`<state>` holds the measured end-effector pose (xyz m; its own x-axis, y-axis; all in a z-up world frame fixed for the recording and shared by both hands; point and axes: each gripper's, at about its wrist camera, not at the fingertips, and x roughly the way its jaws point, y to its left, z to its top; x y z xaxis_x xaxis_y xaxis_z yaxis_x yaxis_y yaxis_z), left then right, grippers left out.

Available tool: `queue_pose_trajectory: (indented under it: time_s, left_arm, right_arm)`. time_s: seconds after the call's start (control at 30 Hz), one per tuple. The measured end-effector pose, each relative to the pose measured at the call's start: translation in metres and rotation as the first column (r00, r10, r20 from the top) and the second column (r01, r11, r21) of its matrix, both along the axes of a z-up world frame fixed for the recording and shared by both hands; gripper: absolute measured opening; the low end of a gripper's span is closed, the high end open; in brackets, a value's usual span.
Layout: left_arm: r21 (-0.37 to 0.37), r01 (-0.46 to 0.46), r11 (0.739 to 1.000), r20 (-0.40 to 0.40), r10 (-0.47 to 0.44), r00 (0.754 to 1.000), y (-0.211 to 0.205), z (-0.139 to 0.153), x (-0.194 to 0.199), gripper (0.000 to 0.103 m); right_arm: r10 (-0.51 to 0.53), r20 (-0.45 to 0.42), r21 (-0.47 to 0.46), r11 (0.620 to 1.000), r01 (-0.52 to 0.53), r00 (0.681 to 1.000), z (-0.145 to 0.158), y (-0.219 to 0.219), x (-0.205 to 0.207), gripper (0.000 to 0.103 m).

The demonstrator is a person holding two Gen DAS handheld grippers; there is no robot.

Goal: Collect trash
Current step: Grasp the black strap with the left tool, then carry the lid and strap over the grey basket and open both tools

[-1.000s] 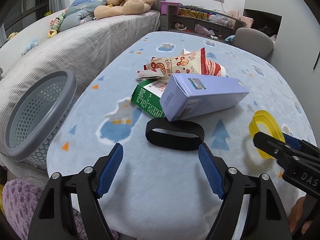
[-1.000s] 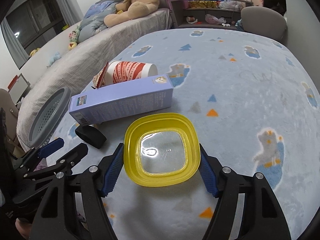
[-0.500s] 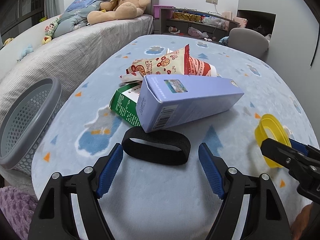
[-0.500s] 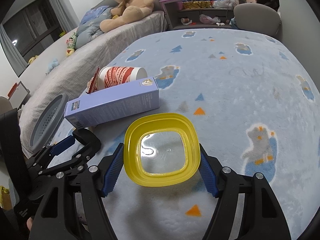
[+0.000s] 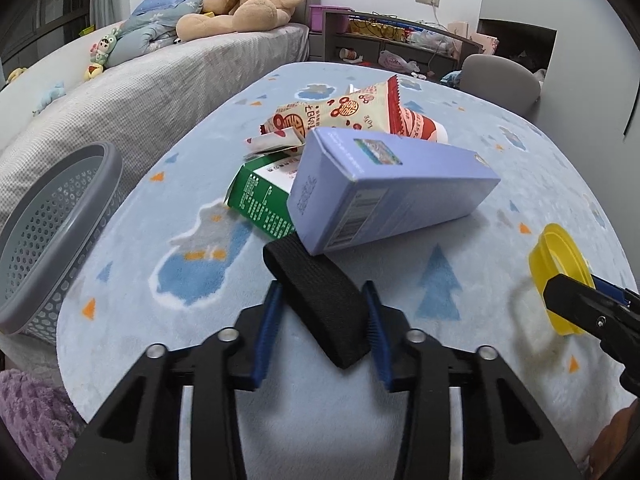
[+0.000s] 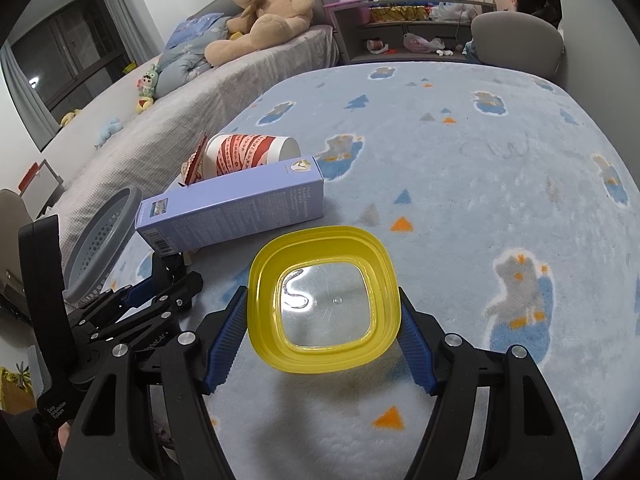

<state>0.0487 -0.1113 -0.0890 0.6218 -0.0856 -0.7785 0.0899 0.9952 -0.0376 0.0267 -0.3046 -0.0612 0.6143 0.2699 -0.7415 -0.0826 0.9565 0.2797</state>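
Far left, grey mesh basket [image 5: 52,236] waiting. Centre, black elastic band [image 5: 316,300] clenched between left gripper [image 5: 320,332] pads; soft, light, floppy, best pinched mid-strap. Right, yellow plastic lid [image 6: 323,298] clamped edgewise in right gripper [image 6: 322,332]; thin, stiff, probably slippery.

a pale blue fleece blanket [image 5: 500,184] printed with bears and orange triangles fills mid-frame; centre, a lilac cardboard box [image 5: 384,184], a green-white carton [image 5: 256,196], a red-striped paper cup [image 6: 248,152]; lower right, a yellow plastic lid [image 5: 560,264].

Both wrist views face forward, low, sharing the purple box [image 5: 384,196].
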Motion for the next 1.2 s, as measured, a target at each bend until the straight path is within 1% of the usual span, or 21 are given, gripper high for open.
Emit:
queue_pose_trajectory:
  time_s: [0.07, 0.17, 0.2, 0.27, 0.4, 0.57, 0.87, 1.03, 1.2]
  left_arm:
    - [-0.014, 0.013, 1.000, -0.010, -0.013, 1.000, 0.004, 0.001, -0.002, 0.023]
    - [-0.024, 0.024, 0.999, -0.015, -0.024, 1.000, 0.010, 0.004, -0.009, 0.022]
    - [-0.026, 0.028, 0.999, -0.017, -0.028, 0.999, 0.011, 0.005, -0.011, 0.016]
    - [-0.024, 0.032, 0.999, -0.022, -0.033, 0.999, 0.014, 0.007, -0.015, 0.015]
    - [-0.027, 0.029, 0.999, -0.026, -0.029, 0.999, 0.025, 0.014, -0.023, 0.015]
    - [-0.038, 0.030, 0.999, -0.007, -0.030, 1.000, 0.039, 0.027, -0.032, 0.014]
    - [-0.067, 0.076, 0.995, 0.036, -0.073, 0.997, 0.059, 0.048, -0.041, 0.015]
    - [-0.070, 0.098, 0.993, 0.052, -0.094, 0.994, 0.082, 0.055, -0.039, 0.015]
    - [-0.066, 0.099, 0.993, 0.074, -0.094, 0.993, 0.115, 0.063, -0.029, 0.015]
  right_arm:
    - [-0.001, 0.001, -0.005, 1.000, 0.001, 1.000, 0.000, 0.000, -0.002, 0.068]
    - [-0.005, 0.001, -0.012, 1.000, 0.005, 1.000, 0.000, 0.001, -0.004, 0.068]
    - [-0.005, 0.001, -0.014, 1.000, 0.005, 1.000, 0.001, 0.002, -0.006, 0.068]
    - [-0.005, 0.002, -0.020, 1.000, 0.005, 1.000, 0.002, 0.004, -0.008, 0.068]
    - [-0.002, 0.008, -0.031, 1.000, 0.002, 1.000, 0.005, 0.010, -0.015, 0.068]
    - [-0.018, 0.007, -0.030, 0.999, 0.018, 1.000, 0.010, 0.016, -0.027, 0.068]
    - [-0.060, 0.010, -0.013, 0.998, 0.060, 0.998, 0.021, 0.035, -0.050, 0.068]
    - [-0.039, 0.032, -0.007, 0.999, 0.039, 0.999, 0.034, 0.063, -0.047, 0.068]
    - [0.030, 0.056, -0.015, 0.999, -0.029, 0.998, 0.046, 0.106, -0.027, 0.068]
